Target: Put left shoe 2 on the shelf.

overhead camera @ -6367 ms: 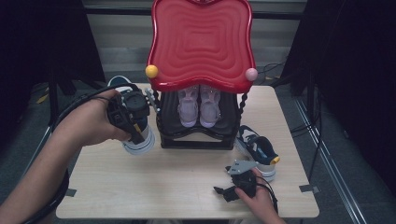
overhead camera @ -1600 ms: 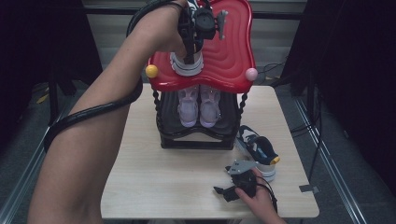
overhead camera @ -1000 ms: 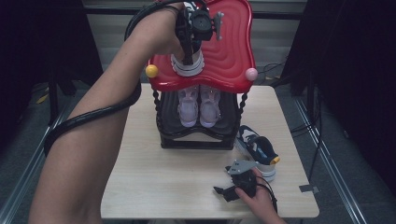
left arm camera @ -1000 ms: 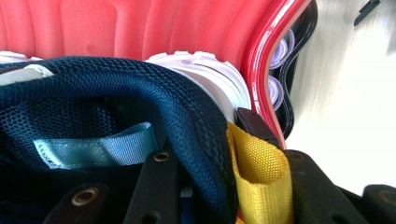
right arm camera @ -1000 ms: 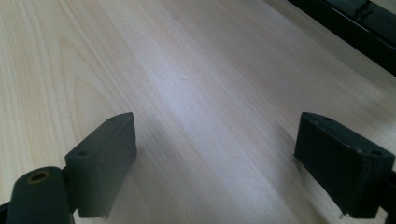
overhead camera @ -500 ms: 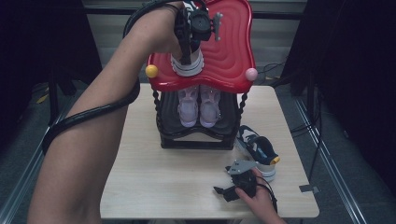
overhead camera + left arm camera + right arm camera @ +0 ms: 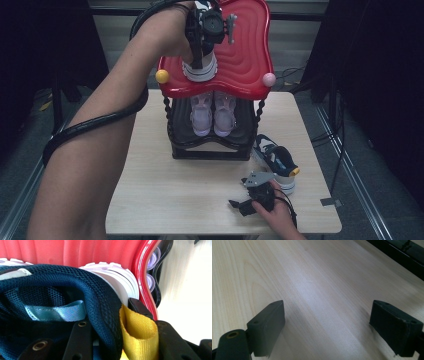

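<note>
My left gripper (image 7: 199,56) is shut on the heel collar of a navy sneaker (image 7: 200,70) with a white sole. The sneaker stands on the left part of the red wavy rack top (image 7: 242,55). In the left gripper view the jaws pinch the navy mesh collar (image 7: 100,302) beside its yellow pull tab (image 7: 138,335), with the red top (image 7: 100,252) behind. A matching navy sneaker (image 7: 275,160) lies on the table right of the rack. My right gripper (image 7: 242,206) rests open on the wooden table (image 7: 324,277), nothing between its jaws.
A pair of pale pink shoes (image 7: 213,112) sits on the black lower shelf under the red top. A yellow ball (image 7: 162,76) and a pink ball (image 7: 269,79) mark the top's front corners. Bare table (image 7: 175,190) stretches in front of the rack.
My left gripper carried the navy sneaker from the table left of the rack up onto the red top, and over the last second it barely shifted. The right gripper stayed still.
</note>
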`<state>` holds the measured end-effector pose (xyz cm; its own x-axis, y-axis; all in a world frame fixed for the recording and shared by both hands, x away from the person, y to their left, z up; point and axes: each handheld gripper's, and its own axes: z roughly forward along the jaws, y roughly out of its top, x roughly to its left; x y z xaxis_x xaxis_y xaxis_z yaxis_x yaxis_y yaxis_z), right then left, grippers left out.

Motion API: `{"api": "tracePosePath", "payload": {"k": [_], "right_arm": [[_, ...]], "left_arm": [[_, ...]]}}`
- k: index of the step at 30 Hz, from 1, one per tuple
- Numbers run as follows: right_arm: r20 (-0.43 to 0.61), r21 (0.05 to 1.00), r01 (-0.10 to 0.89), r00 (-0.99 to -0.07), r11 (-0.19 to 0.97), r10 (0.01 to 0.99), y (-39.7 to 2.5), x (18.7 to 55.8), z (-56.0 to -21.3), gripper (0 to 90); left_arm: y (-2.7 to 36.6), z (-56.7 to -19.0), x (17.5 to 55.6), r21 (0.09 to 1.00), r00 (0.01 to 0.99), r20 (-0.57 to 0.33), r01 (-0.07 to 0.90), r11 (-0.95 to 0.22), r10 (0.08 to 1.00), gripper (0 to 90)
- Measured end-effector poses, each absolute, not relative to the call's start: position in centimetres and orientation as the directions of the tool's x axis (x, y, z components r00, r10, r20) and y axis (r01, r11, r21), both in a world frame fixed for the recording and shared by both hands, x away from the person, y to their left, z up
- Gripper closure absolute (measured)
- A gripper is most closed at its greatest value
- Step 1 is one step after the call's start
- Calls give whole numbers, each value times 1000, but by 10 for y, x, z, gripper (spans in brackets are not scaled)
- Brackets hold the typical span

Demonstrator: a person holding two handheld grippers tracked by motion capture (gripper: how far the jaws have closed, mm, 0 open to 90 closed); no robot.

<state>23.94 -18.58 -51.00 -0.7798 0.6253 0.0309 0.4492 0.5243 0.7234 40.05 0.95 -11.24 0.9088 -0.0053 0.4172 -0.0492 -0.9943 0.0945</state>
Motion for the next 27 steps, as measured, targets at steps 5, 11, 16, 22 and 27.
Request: {"api": "tracePosePath", "payload": {"k": [5,11,16,22,27], "right_arm": [[31,723,449,-780,524,625,-186,239,-510,122],[31,723,450,-780,524,625,-186,239,-510,122],[31,723,450,-779,524,626,-186,239,-510,122],[31,723,449,-780,524,625,-186,239,-510,122],[31,723,449,-780,524,625,-186,239,-510,122]], "left_arm": [[10,-112,401,113,909,416,-30,-993,20,620],[12,-111,404,157,917,392,15,-988,76,535],[11,-110,405,176,917,382,49,-983,114,474],[13,-107,405,220,908,387,79,-972,161,393],[14,-103,403,256,909,346,149,-955,234,337]]}}
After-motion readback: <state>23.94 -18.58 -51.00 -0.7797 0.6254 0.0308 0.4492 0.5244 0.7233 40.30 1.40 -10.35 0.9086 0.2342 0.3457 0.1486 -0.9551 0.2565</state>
